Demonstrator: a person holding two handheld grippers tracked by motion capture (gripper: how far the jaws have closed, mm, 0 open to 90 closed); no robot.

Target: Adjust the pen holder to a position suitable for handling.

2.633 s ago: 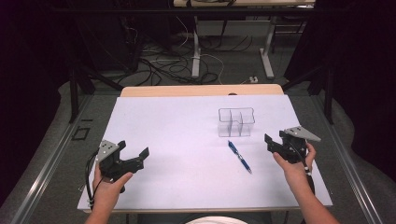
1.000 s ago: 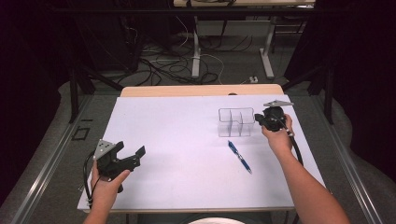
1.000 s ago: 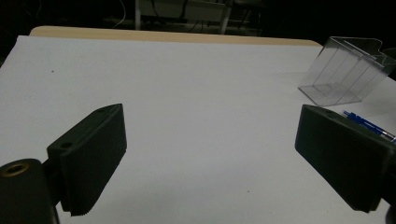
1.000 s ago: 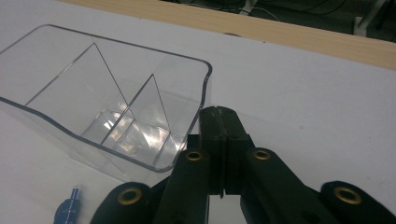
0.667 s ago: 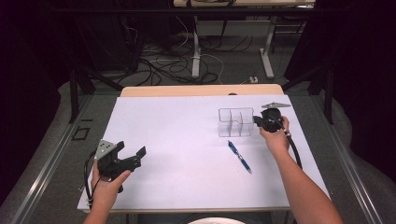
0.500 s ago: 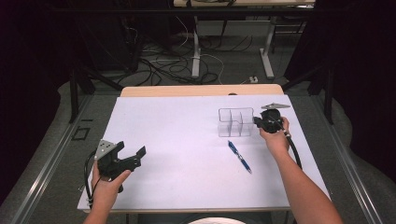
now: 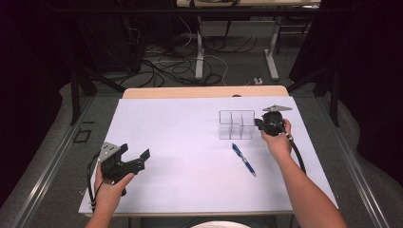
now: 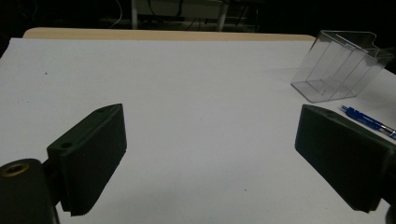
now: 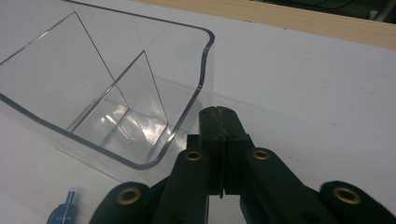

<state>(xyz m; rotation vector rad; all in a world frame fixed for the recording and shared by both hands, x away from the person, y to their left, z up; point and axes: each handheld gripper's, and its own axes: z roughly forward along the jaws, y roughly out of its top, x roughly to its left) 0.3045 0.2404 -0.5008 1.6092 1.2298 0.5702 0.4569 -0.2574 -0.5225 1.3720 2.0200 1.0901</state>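
A clear plastic organizer point(image 7: 236, 124) with divided compartments stands on the white table top, right of the middle. A blue pen point(image 7: 244, 159) lies flat in front of it, toward the person. My right gripper point(image 7: 259, 124) sits at the organizer's right side with its jaws pressed together and nothing between them. In the right gripper view the shut tips point(image 9: 218, 112) stand just beside the organizer's rim point(image 9: 205, 60), and the pen's end point(image 9: 65, 212) peeks in at the bottom. My left gripper point(image 7: 135, 159) is held at the front left, open and empty, facing the organizer point(image 8: 338, 65) and the pen point(image 8: 369, 122).
The white sheet point(image 7: 190, 142) covers most of the table, with a strip of wood point(image 7: 204, 91) bare along the far edge. Cables and table legs lie on the floor beyond. The right gripper's cable point(image 7: 297, 154) trails back along the forearm.
The right hand has travelled from the table's right front area up to the organizer's right side, jaws now shut, and has barely shifted over the last second. The left hand has stayed put.
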